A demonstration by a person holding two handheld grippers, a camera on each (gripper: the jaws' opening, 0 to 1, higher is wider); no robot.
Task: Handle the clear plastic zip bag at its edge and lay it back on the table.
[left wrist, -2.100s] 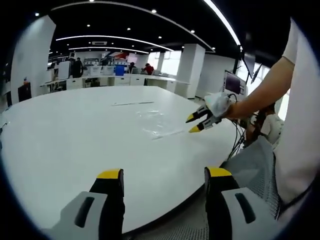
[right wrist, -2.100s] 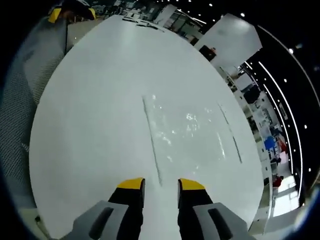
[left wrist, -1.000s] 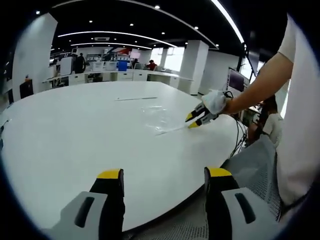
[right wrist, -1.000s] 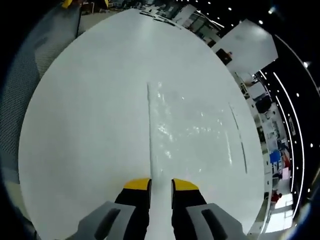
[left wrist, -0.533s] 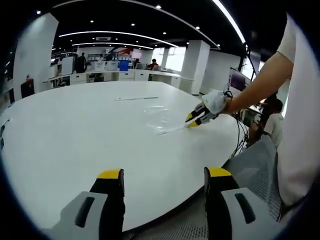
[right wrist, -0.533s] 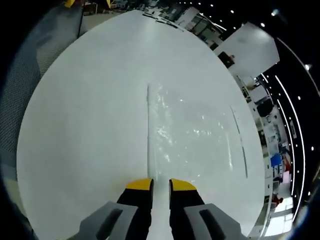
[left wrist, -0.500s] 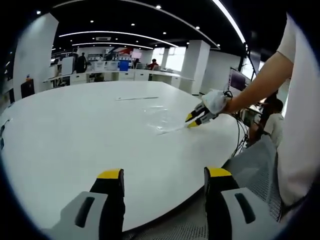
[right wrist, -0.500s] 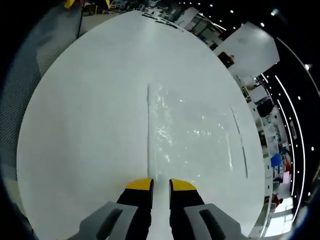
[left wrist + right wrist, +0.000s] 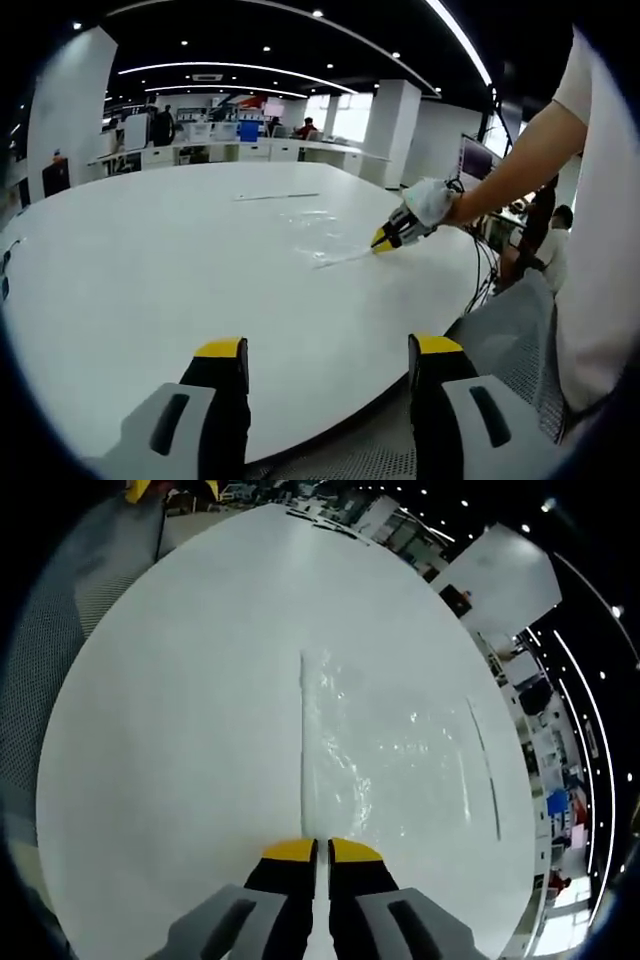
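Now that the right tool (image 9: 321, 848) has drawn its jaws together from the narrow gap of half a second ago, it is clamped on the near edge of the clear plastic zip bag (image 9: 390, 750), which lies flat on the white surface (image 9: 180, 680). That likely means the grip is made and lifting can follow. Near the surface's edge the left tool (image 9: 320, 352) hovers, jaws wide apart, holding nothing
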